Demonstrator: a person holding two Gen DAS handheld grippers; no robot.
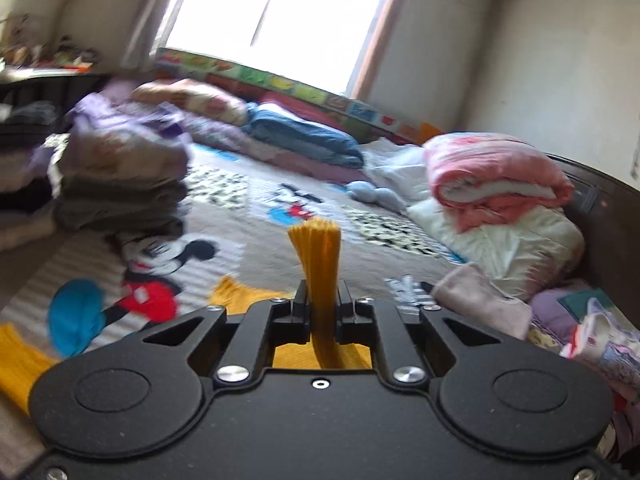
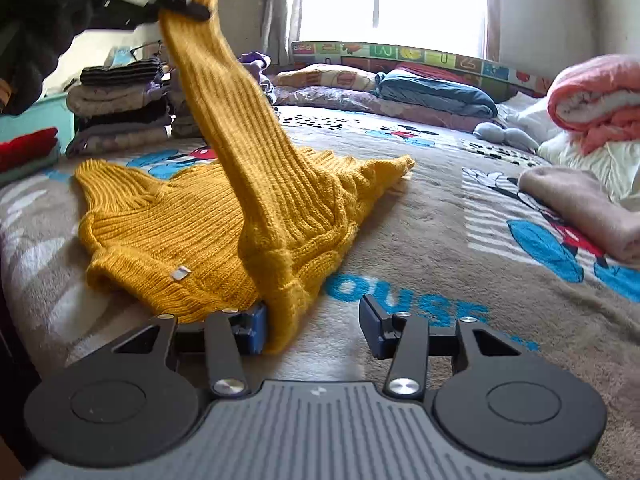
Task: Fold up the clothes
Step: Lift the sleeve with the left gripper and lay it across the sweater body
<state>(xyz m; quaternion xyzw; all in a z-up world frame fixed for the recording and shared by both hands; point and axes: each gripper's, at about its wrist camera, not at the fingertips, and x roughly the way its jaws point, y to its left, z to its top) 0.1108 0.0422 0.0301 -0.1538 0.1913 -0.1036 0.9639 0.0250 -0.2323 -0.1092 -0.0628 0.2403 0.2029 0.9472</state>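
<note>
Quick headcount of the bed, two grippers in the mix

One mustard knit sweater (image 2: 192, 232) with one sleeve (image 2: 236, 120) lifted, one tiny white tag (image 2: 180, 273) on it. Two grippers: left gripper (image 2: 188, 4) and right gripper (image 2: 312, 328). One pink rolled blanket (image 2: 596, 96) far right, one white duvet (image 1: 512, 252) under it, one beige folded towel (image 2: 580, 204) near right, one blue folded quilt (image 2: 436, 94) far back, one pale blue plush toy (image 2: 504, 134). One stack of folded clothes (image 2: 120, 108) far left, one red folded item (image 2: 28, 148). One window (image 2: 392, 0).
</note>
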